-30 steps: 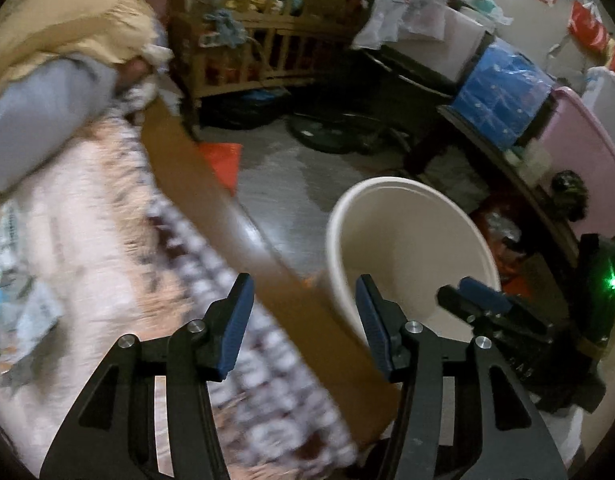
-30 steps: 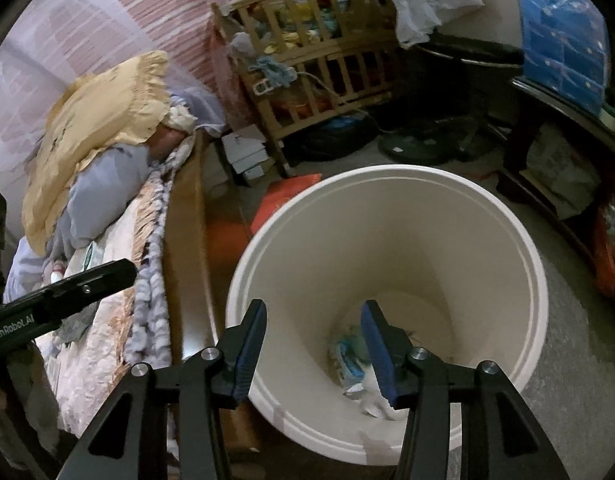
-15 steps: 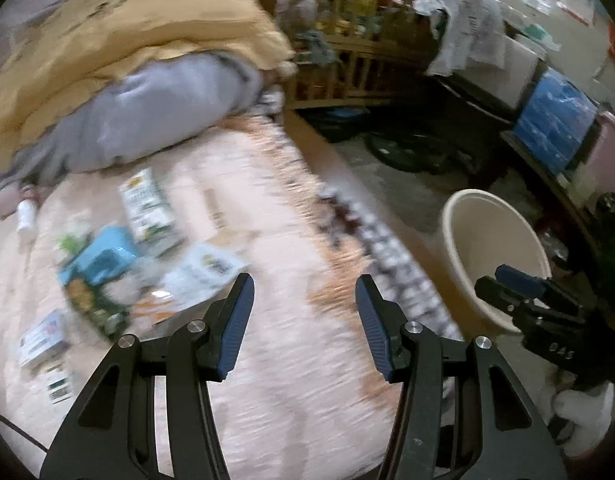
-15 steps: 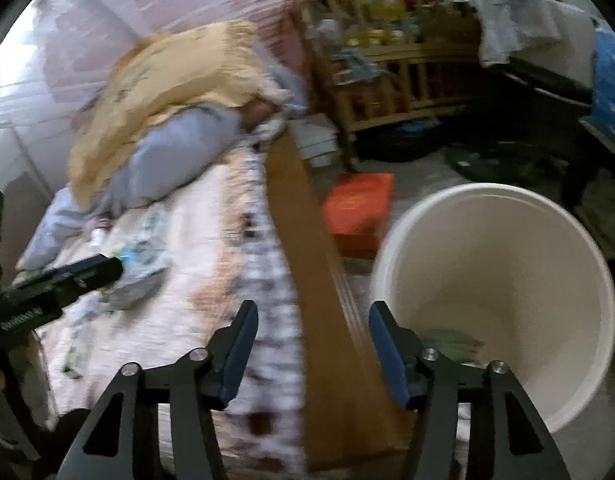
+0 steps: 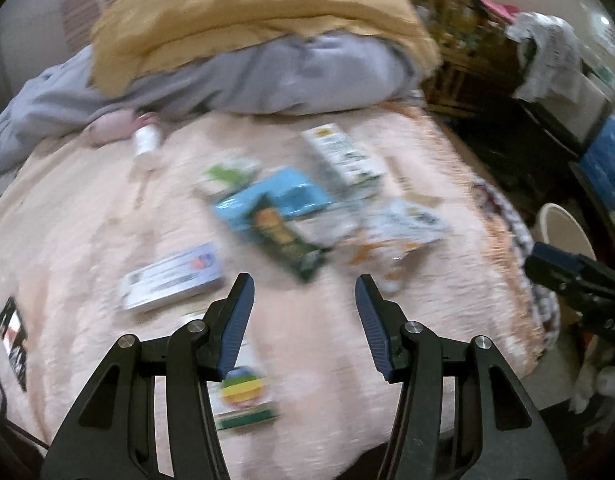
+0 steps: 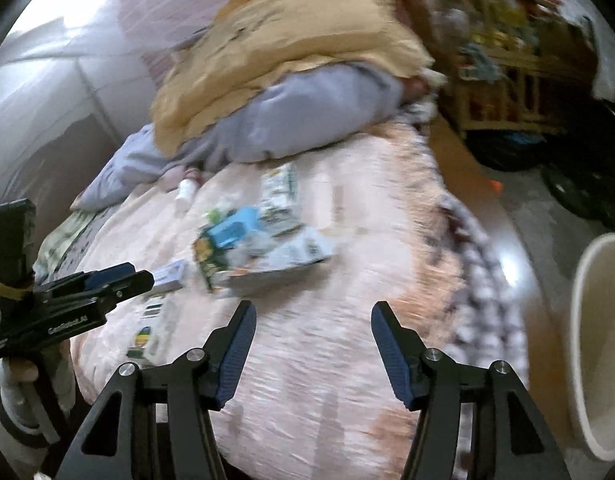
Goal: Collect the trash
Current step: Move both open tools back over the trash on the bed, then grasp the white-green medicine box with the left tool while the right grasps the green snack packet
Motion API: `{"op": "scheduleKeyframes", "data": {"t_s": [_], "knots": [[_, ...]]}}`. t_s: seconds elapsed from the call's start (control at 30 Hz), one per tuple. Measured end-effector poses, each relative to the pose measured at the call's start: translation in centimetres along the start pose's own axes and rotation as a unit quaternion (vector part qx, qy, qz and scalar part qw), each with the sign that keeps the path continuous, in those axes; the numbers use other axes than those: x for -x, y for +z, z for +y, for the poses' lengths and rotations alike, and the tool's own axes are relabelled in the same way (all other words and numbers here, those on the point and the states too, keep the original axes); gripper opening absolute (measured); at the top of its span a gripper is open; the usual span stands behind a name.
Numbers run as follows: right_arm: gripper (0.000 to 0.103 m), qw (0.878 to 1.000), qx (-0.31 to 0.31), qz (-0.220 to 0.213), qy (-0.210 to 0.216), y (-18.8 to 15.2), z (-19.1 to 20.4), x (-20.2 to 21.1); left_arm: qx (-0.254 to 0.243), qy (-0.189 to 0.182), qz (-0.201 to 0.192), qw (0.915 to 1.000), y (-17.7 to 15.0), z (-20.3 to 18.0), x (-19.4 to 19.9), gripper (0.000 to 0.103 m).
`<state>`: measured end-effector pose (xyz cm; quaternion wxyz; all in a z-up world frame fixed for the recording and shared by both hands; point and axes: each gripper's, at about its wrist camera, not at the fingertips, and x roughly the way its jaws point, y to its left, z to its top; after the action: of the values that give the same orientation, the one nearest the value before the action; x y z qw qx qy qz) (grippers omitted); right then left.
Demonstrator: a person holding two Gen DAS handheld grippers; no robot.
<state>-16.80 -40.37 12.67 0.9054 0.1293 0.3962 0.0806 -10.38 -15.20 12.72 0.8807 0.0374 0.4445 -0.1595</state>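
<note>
Trash lies scattered on a pink blanket (image 5: 327, 360): a blue packet (image 5: 283, 196), a dark green snack wrapper (image 5: 287, 240), a white-green carton (image 5: 343, 156), a flat white box (image 5: 171, 280), a small white bottle (image 5: 145, 142) and a green-yellow packet (image 5: 243, 400). My left gripper (image 5: 303, 280) hangs open and empty over the blanket, just short of the pile. My right gripper (image 6: 314, 308) is also open and empty, nearer the bed's edge, with the same pile (image 6: 247, 248) ahead of it. The cream bin (image 6: 595, 340) stands on the floor to the right.
A yellow pillow (image 5: 247, 20) on grey bedding (image 5: 287, 76) closes off the far end of the bed. A wooden crib (image 6: 507, 60) full of things stands beyond. A gloved hand (image 6: 15, 392) holds the left gripper's handle. The views are motion-blurred.
Both grippers have swung left, from over the bin to over the bed. The bin now sits at the right edge of each view. The right jaws stand slightly wider.
</note>
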Motion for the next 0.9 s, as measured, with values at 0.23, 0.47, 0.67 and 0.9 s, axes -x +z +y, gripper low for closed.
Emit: {"op": "scheduleKeyframes", "data": {"t_s": [0.23, 0.47, 0.67, 0.9], "knots": [[0.061, 0.998, 0.044, 0.021, 0.031, 1.0, 5.0, -2.9, 0.061, -0.009, 0.037, 0.9974, -2.8, 5.3, -0.2, 0.051], [0.061, 0.995, 0.074, 0.035, 0.048, 1.9, 8.3, -4.9, 0.107, -0.039, 0.084, 0.9899, -5.3, 6.0, -3.4, 0.058], [0.065, 0.992, 0.102, 0.053, 0.057, 2.6, 11.1, -7.3, 0.105, -0.037, 0.095, 0.9892, -6.2, 5.8, -5.6, 0.058], [0.065, 0.986, 0.135, 0.084, 0.055, 3.7, 14.2, -12.2, 0.127, -0.043, 0.058, 0.9893, -6.4, 9.1, -3.3, 0.054]]}}
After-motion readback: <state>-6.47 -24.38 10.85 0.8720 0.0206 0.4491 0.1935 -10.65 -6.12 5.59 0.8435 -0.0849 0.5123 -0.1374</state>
